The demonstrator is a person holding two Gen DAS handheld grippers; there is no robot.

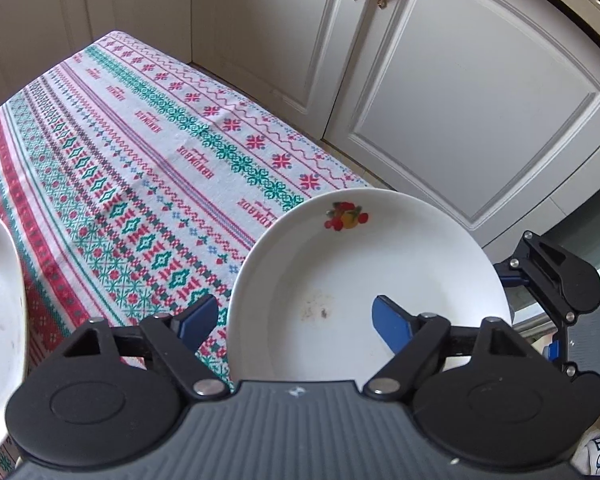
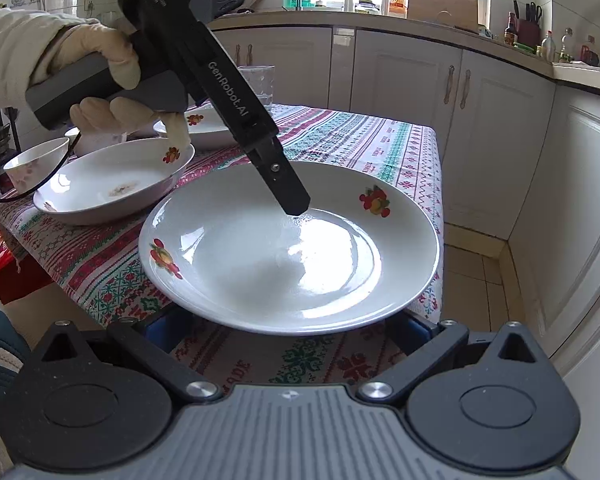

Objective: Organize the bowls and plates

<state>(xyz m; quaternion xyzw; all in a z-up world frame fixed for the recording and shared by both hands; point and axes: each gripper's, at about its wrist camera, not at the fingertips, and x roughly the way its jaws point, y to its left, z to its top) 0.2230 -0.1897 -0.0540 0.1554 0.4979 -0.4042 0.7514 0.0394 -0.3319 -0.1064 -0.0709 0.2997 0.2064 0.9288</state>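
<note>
Here, surface [image 1: 120,140]: covered by a cloth patterned in red and green bands, one corner jutting toward the white cupboard doors [image 1: 460,100].
Main plate [image 2: 284,264]: deep, white, with fruit motifs on the rim; at that corner of the surface, overhanging the edge toward the right wrist camera; a faint brownish smudge in its well.
Left gripper [image 1: 294,306]: pointed steeply down at the main plate, jaws part open and straddling its rim, with one blue pad outside the rim over the cloth and the other inside over the well; a gap showing between the outer pad and the rim, so no squeeze visible.
Left gripper from the right wrist view: inner finger tip down on the plate's inner slope, toward the far side.
Hand [image 2: 100,64]: in a light glove, wrapped round the left gripper's handle.
Right gripper [image 2: 288,332]: jaws spread wide, both tips hidden below the near rim of the main plate; cannot tell whether touching or holding it.
Second plate [image 2: 112,184]: same fruit pattern, on the cloth just beside the main plate, farther along the near edge, with a brown stain in its middle.
Third plate [image 2: 208,128]: behind the second, toward the far edge, partly hidden by the left gripper.
Small bowl [image 2: 36,160]: white, at the far end of the near edge, beside the second plate.
Glass [image 2: 258,80]: clear, by the far edge, behind the left gripper.
</note>
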